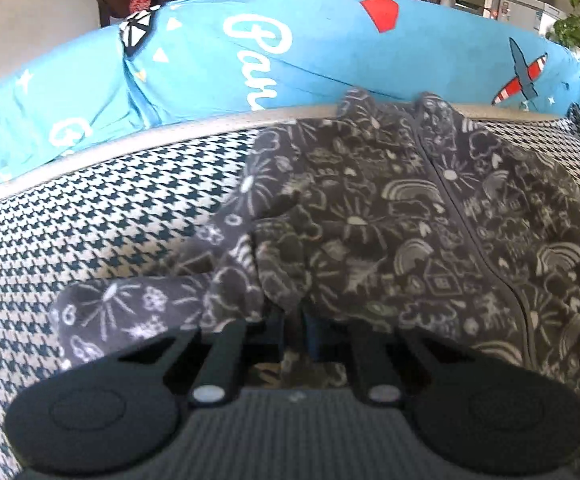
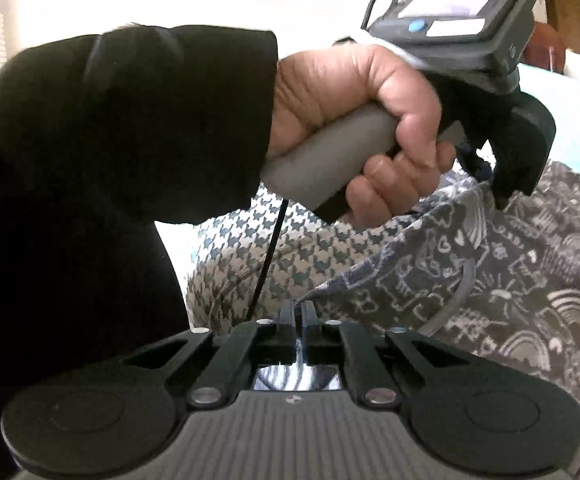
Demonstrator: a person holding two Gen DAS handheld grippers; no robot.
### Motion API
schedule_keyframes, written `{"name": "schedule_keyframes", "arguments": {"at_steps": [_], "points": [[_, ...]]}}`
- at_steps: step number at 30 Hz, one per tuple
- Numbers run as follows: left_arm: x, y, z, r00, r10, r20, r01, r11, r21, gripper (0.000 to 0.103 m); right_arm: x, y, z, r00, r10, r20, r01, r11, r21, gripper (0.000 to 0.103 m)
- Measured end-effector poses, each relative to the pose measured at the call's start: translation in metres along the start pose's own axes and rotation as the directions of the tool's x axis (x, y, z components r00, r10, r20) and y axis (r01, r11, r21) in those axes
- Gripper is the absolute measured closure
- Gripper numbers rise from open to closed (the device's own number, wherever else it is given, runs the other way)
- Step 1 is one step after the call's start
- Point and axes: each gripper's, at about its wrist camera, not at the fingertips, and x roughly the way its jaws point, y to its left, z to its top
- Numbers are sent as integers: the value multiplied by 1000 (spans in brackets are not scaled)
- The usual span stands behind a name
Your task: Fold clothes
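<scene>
Two grippers work low over a houndstooth cushion [image 1: 102, 208]. Nearest, the left gripper [image 1: 293, 336] has its jaws drawn close together, pinching a bunched fold of the grey doodle-print garment [image 1: 369, 220], which sprawls across the cushion's right half up to its far edge. The right gripper [image 2: 297, 320] has its jaws shut at the garment's near hem; whether cloth lies between them I cannot tell. Beyond it a hand [image 2: 353, 120] in a black sleeve [image 2: 130, 120] grips the other tool's handle. Farther back lies a blue printed sheet [image 1: 210, 60].
</scene>
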Motion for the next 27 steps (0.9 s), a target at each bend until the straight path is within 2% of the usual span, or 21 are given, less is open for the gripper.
{"name": "schedule_keyframes", "arguments": {"at_steps": [7,14,18,22,24,25,27], "points": [[16,5,-8,997,65,-35,-64,998,24,92,21,1,-3,998,31,-61,-30,999,12,97],[26,9,-10,993,106,-53,-104,994,22,79,18,-9,-5,996,73,-59,-68,994,86,95],[25,11,-10,989,136,-53,-135,991,19,65,18,-6,-7,993,93,-68,-88,994,72,88],[23,19,-11,985,161,-67,-161,987,4,52,13,-5,-10,985,138,-103,-130,989,75,88],[24,21,-11,975,207,-77,-207,978,2,26,11,-5,-11,979,162,-122,-153,985,80,88],[23,22,-10,970,230,-79,-232,973,-5,23,9,-5,-12,977,171,-129,-162,984,79,88],[19,28,-8,969,234,-74,-238,970,-45,23,5,-4,-12,976,174,-132,-167,984,60,86]]}}
